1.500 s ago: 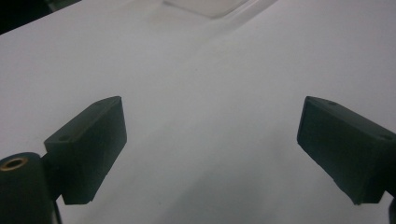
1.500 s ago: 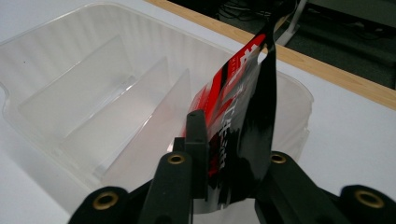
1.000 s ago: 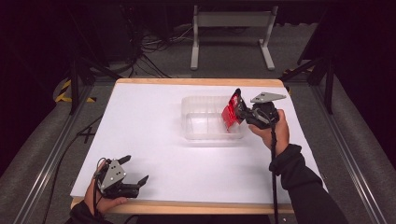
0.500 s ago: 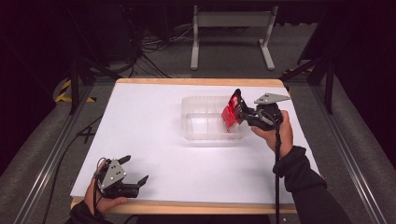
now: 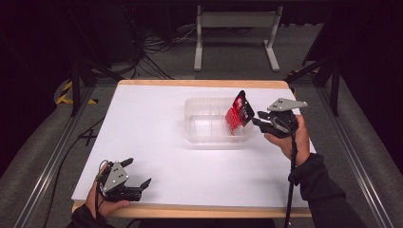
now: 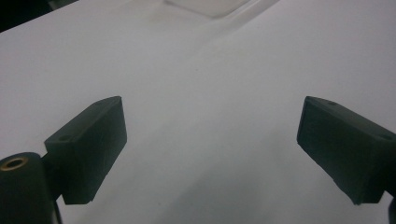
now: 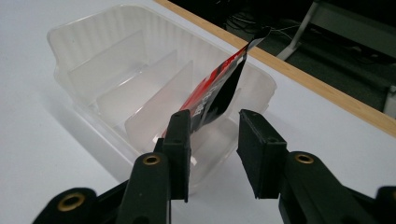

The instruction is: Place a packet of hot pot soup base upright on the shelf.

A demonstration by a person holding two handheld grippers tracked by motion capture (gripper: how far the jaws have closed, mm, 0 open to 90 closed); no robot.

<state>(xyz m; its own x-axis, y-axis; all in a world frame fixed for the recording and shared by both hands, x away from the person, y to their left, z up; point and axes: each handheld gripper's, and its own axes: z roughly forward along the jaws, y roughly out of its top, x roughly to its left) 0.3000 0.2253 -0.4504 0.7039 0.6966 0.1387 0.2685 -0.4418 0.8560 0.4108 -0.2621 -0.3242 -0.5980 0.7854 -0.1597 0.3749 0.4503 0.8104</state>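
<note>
1. your right gripper (image 7: 212, 135) has its jaws parted; the red and black packet (image 7: 215, 91) leans against the left jaw with a clear gap to the right one, so you look to be in the act of letting it go rather than pinching it.
2. the packet stands tilted over the right end of the clear plastic tray (image 5: 209, 124), its lower edge down among the dividers; whether it rests on the tray floor cannot be told.
3. your next move, as i judge it: draw the gripper back without dragging the packet out.
4. your left gripper (image 5: 124, 179) sits wide open and empty near the front left corner of the white table (image 5: 152, 123).
5. there is white print on the packet, too blurred to read.
</note>
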